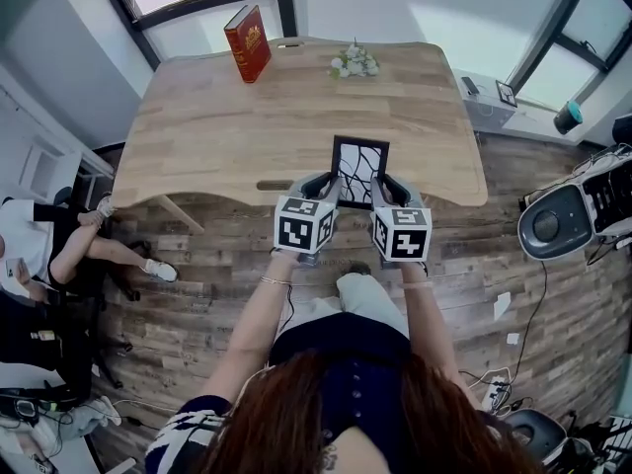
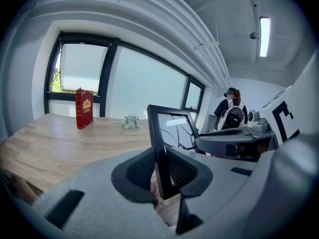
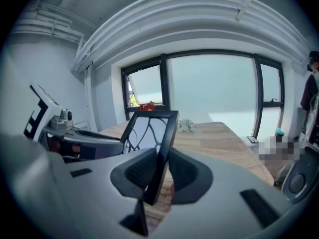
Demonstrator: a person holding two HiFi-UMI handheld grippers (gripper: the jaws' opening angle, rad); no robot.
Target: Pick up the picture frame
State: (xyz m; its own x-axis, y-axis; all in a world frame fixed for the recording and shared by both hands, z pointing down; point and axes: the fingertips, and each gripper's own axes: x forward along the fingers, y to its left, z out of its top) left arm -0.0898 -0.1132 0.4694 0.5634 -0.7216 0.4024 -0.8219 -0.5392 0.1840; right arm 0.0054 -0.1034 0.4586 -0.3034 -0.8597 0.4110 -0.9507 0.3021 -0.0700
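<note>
A black picture frame point(image 1: 359, 169) with a branching line pattern stands upright over the near edge of the wooden table point(image 1: 217, 126). Both grippers hold it. My left gripper point(image 1: 330, 192) is shut on the frame's left side bar, and my right gripper point(image 1: 381, 192) is shut on its right side bar. In the left gripper view the dark pads clamp the frame point(image 2: 168, 133) near its lower corner, where the left gripper point(image 2: 160, 171) closes. In the right gripper view the frame point(image 3: 155, 133) leans left between the shut jaws of the right gripper point(image 3: 160, 172). The frame's bottom edge is hidden.
A red book point(image 1: 247, 42) stands at the table's far left, and a small bunch of white flowers point(image 1: 354, 63) lies at the far middle. A seated person point(image 1: 59, 255) is on the left. A grey machine point(image 1: 553, 220) and cables sit on the floor to the right.
</note>
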